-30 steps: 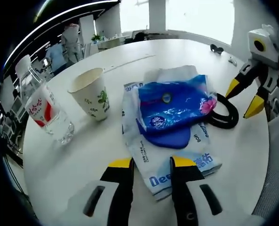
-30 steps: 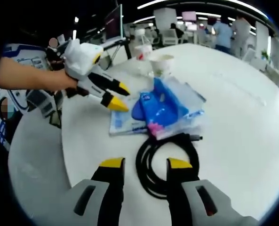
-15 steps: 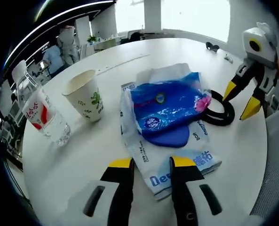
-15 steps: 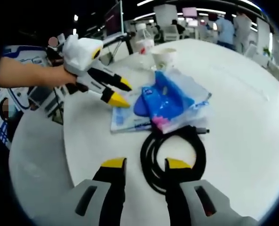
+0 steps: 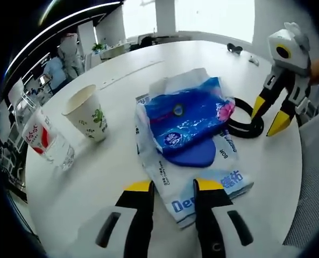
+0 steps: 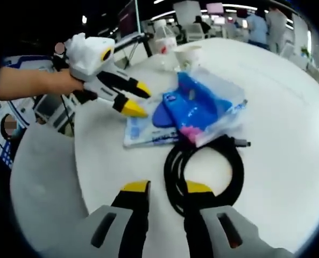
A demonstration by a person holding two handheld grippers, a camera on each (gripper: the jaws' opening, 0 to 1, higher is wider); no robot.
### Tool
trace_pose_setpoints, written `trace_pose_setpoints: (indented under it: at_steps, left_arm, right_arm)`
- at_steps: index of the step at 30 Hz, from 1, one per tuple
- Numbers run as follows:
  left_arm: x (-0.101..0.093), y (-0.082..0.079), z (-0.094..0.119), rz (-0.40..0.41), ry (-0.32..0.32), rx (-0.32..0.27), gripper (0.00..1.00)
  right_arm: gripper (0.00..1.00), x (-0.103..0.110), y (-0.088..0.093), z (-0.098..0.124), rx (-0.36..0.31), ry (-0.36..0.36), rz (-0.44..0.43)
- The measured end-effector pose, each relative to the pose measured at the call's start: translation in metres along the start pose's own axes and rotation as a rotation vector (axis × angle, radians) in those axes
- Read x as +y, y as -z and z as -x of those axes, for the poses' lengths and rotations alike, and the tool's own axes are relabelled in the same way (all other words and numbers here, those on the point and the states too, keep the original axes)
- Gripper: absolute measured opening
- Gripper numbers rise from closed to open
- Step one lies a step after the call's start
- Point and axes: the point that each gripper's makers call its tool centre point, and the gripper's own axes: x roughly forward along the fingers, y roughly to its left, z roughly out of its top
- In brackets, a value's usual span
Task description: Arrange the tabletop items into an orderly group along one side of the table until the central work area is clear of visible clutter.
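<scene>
We see the blue pack (image 5: 189, 121) lying on a white tissue pack (image 5: 202, 180) near the table (image 5: 105, 177) edge, a black cable (image 6: 205, 172) coiled just beside it. Our left gripper (image 5: 172, 188) hovers spread over the tissue pack; our right gripper (image 6: 167, 189) is spread at the cable. A cup (image 5: 86, 113) and bottle (image 5: 41, 137) stand nearby

The left gripper view looks along its own jaws across the white bench (image 5: 111, 166) from close above the tissue pack (image 5: 194, 134), facing a paper cup (image 5: 86, 113) and a water bottle (image 5: 41, 137). The right gripper view looks from another edge, close over the coiled black cable (image 6: 205, 172). Both views share the tissue pack (image 6: 194, 110) and cable (image 5: 242, 121), and each catches the other tool.
</scene>
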Motion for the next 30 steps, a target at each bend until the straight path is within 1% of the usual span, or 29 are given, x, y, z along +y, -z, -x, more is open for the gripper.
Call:
trace_pose_setpoints:
  at_steps: [2, 3, 4, 7, 8, 9, 10, 15, 19, 27, 30]
  left_arm:
    - [0.000, 0.000, 0.000, -0.003, 0.000, 0.002, 0.27]
    - [-0.001, 0.000, 0.001, -0.004, 0.002, 0.003, 0.27]
    - [-0.002, 0.000, 0.000, -0.004, 0.002, 0.004, 0.27]
    - [-0.002, 0.001, 0.001, -0.007, 0.002, 0.006, 0.26]
    - [-0.004, 0.001, 0.001, -0.007, 0.003, 0.006, 0.26]
    - [-0.004, 0.002, 0.001, -0.008, 0.005, 0.005, 0.26]
    - [-0.005, 0.002, 0.002, -0.008, 0.007, 0.005, 0.25]
    - [-0.007, 0.002, 0.002, -0.013, 0.014, 0.010, 0.23]
    - [-0.009, 0.003, 0.003, -0.043, 0.013, 0.017, 0.20]
    - [-0.015, 0.003, 0.004, -0.061, 0.022, 0.021, 0.20]
    - [-0.018, 0.004, 0.004, -0.069, 0.025, 0.024, 0.20]
  right_arm:
    - [0.18, -0.003, 0.000, -0.001, 0.006, 0.015, 0.026]
    - [0.17, -0.004, 0.006, -0.003, 0.036, 0.022, 0.048]
    - [0.17, -0.004, 0.003, -0.004, 0.023, 0.025, 0.079]
    - [0.16, -0.005, 0.004, -0.005, 0.035, 0.029, 0.084]
    - [0.14, -0.006, 0.006, -0.005, 0.043, 0.035, 0.094]
    - [0.11, -0.009, 0.006, -0.005, 0.050, 0.048, 0.130]
    - [0.11, -0.006, 0.006, -0.005, 0.051, 0.035, 0.125]
    - [0.08, -0.003, 0.008, -0.004, 0.056, 0.011, 0.086]
    - [0.08, 0.000, 0.011, -0.001, 0.062, -0.004, 0.060]
    - [0.08, 0.007, 0.019, 0.003, 0.071, -0.029, 0.023]
    - [0.08, 0.009, 0.021, 0.004, 0.073, -0.031, 0.025]
